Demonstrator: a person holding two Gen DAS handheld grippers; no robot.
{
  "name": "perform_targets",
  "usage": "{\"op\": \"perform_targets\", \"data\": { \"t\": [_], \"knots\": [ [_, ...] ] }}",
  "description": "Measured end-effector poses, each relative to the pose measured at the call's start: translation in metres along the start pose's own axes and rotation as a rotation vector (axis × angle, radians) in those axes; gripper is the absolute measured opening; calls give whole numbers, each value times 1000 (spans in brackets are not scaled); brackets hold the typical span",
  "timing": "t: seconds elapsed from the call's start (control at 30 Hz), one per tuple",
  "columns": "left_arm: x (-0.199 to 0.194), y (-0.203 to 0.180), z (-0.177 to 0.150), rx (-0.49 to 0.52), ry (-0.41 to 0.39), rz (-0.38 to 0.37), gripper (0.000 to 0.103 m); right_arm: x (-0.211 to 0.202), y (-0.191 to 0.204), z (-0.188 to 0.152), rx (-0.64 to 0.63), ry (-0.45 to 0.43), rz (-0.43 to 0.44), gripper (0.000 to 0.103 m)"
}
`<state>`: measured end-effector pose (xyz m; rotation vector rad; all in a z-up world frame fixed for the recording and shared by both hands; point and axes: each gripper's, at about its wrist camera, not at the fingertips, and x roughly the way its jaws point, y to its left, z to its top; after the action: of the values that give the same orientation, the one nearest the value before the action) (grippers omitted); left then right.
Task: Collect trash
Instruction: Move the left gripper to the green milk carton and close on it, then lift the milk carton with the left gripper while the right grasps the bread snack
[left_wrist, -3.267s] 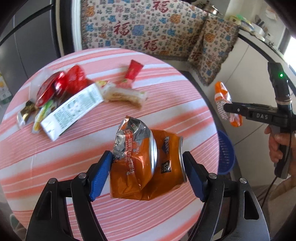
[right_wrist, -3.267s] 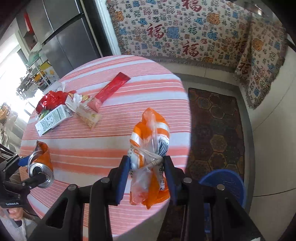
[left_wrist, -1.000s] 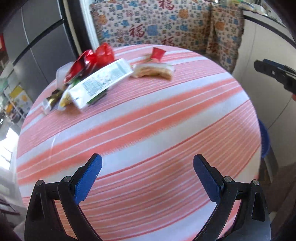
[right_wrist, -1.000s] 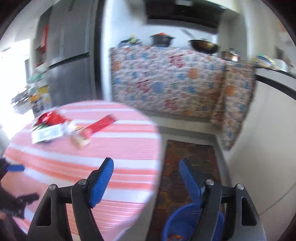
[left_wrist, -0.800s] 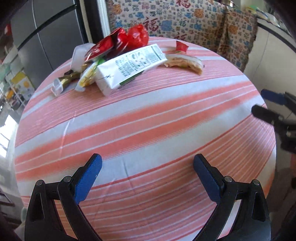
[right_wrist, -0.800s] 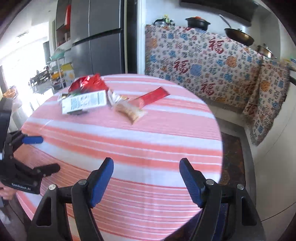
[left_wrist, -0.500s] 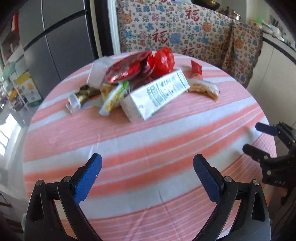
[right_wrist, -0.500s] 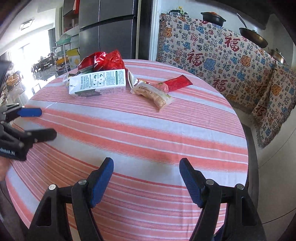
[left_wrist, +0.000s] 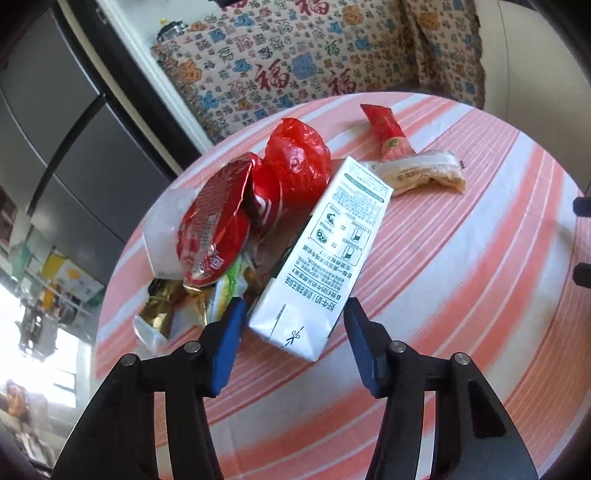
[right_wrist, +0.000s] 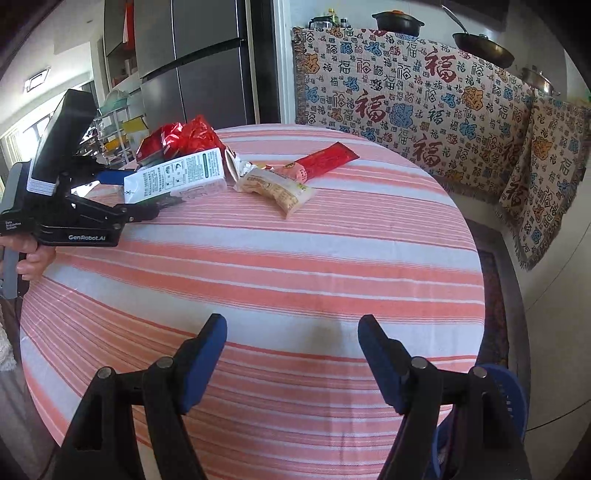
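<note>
A white milk carton (left_wrist: 325, 254) lies on the round striped table (left_wrist: 461, 295), its near end between the fingers of my left gripper (left_wrist: 293, 325). The jaws stand open around it with gaps on both sides. The carton also shows in the right wrist view (right_wrist: 177, 177), with the left gripper (right_wrist: 125, 195) at its end. Behind it lie red wrappers (left_wrist: 258, 195), a gold wrapper (left_wrist: 162, 306), a red sachet (left_wrist: 386, 129) and a pale snack pack (left_wrist: 421, 173). My right gripper (right_wrist: 291, 343) is open and empty above the table's near part.
A blue bin (right_wrist: 506, 398) stands on the floor at the table's right edge. A patterned cloth (right_wrist: 424, 107) covers the counter behind. A grey fridge (right_wrist: 207, 62) stands at the back left. A dark rug (right_wrist: 491, 306) lies on the floor.
Both grippers let go of the can and orange bag earlier and are empty. My left gripper has moved forward to the trash pile and narrowed around the carton's end. The right moved over the table.
</note>
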<state>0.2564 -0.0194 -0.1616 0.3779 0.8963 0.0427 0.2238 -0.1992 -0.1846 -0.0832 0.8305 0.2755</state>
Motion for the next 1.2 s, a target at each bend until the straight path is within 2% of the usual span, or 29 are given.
{"op": "perform_targets", "data": {
  "t": [0.13,0.27,0.37,0.43,0.5,0.63,0.73,0.77,0.8,0.83,0.87,0.97,1.13,1.2],
  "knots": [
    [-25,14,-5,-134,32,-126,54,-5,-4,4,15,-19,9,75],
    [-55,23,-27,-308,93,-346,53,-12,-7,7,24,-41,14,75],
    [-56,32,-50,-446,154,-456,53,-12,-7,8,25,-43,15,75],
    [-49,40,-64,-517,183,-484,53,-11,-7,8,29,-40,18,75],
    [-41,50,-73,-568,197,-461,62,-11,-6,8,28,-40,19,75],
    [-35,71,-82,-626,185,-373,66,-11,-4,5,16,-36,15,75],
    [-37,77,-79,-593,167,-315,69,-9,-5,3,12,-27,10,75],
    [-39,76,-76,-566,148,-310,75,-8,-5,2,13,-23,10,75],
    [-41,74,-73,-533,123,-331,80,-8,-6,2,12,-20,15,75],
    [-44,69,-68,-492,104,-366,92,-7,-6,2,14,-20,16,75],
    [-45,62,-63,-440,90,-407,98,-7,-6,2,16,-20,17,75],
    [-42,42,-50,-287,61,-426,99,-6,-6,3,16,-20,20,75],
    [-22,4,-34,-101,75,-314,98,-2,-4,5,18,-8,31,75],
    [-22,-5,-34,-67,62,-289,92,0,-7,5,27,-2,38,75]
  ]
}}
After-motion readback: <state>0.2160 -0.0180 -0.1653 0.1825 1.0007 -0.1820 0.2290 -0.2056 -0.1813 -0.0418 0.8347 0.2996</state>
